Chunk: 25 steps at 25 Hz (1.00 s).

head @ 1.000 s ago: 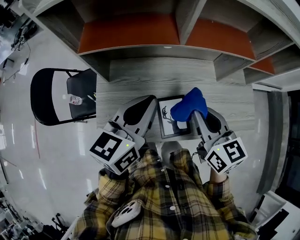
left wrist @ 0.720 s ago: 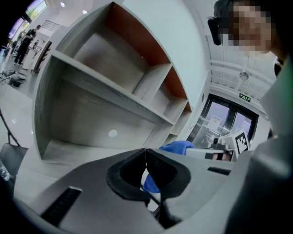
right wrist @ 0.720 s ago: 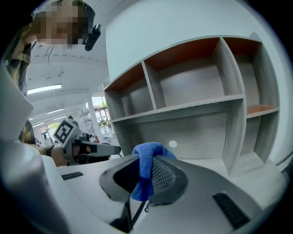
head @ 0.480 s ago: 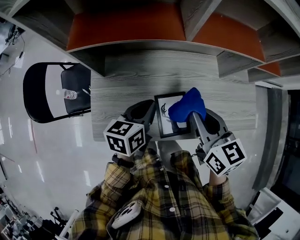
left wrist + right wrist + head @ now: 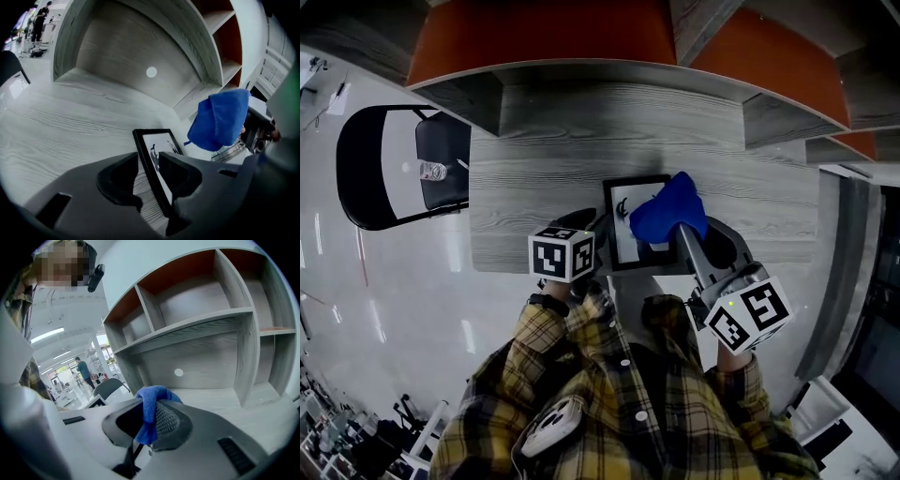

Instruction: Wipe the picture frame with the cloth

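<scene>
A black picture frame (image 5: 630, 225) with a white print lies on the grey wood desk (image 5: 534, 169), near its front edge. My left gripper (image 5: 592, 236) is at the frame's left side. In the left gripper view its jaws (image 5: 149, 161) have just been opening, and the frame's (image 5: 158, 144) left edge runs between them with a gap showing. A blue cloth (image 5: 667, 211) hangs bunched above the frame's right half, with my right gripper (image 5: 682, 234) shut on it. In the right gripper view the cloth (image 5: 149, 404) is pinched between the jaws (image 5: 147, 409).
Grey shelving with orange backs (image 5: 581, 42) rises over the desk's far side. A black chair (image 5: 380, 178) with a small bottle (image 5: 431, 172) on its seat stands left of the desk. People stand far off in the right gripper view.
My left gripper has dropped and tipped downward, from up near my chest to the frame's left edge. The right gripper with the cloth has sunk slightly.
</scene>
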Each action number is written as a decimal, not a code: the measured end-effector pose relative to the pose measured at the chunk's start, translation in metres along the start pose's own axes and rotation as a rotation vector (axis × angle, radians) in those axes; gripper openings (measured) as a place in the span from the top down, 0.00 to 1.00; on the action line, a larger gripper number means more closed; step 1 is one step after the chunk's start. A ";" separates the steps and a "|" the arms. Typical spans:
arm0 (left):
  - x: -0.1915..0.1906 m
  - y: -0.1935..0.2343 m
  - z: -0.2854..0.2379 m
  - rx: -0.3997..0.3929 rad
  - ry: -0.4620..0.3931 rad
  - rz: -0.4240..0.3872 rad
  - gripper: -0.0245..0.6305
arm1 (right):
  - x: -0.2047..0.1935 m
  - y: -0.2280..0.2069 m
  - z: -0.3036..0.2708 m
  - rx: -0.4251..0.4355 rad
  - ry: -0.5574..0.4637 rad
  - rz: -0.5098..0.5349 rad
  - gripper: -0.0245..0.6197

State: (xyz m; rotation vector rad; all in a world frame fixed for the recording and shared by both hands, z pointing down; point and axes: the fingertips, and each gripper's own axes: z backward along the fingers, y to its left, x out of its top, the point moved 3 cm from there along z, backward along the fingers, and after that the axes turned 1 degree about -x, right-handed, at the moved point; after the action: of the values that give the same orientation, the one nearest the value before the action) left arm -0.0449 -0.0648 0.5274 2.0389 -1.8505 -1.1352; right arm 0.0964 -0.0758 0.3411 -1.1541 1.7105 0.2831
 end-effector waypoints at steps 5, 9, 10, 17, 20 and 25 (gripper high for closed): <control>-0.019 0.004 -0.015 -0.001 0.074 -0.018 0.75 | -0.004 -0.008 -0.005 0.010 0.020 -0.007 0.90; -0.026 0.004 -0.019 0.004 0.089 -0.025 0.75 | -0.006 -0.013 -0.008 0.022 0.034 -0.006 0.90; -0.025 0.004 -0.019 0.009 0.093 -0.042 0.75 | -0.005 -0.014 -0.009 0.025 0.035 -0.006 0.90; -0.023 0.000 -0.021 0.058 0.134 -0.164 0.75 | -0.008 -0.017 -0.017 0.044 0.046 -0.006 0.90; -0.022 -0.001 -0.021 0.063 0.154 -0.179 0.75 | -0.009 -0.017 -0.021 0.049 0.059 -0.002 0.90; -0.019 -0.003 -0.022 0.051 0.154 -0.183 0.75 | -0.018 -0.004 -0.044 0.113 0.106 0.056 0.90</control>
State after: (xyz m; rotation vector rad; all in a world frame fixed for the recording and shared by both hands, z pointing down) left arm -0.0279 -0.0551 0.5492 2.2926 -1.6655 -0.9491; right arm 0.0735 -0.0959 0.3777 -1.0550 1.8298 0.1600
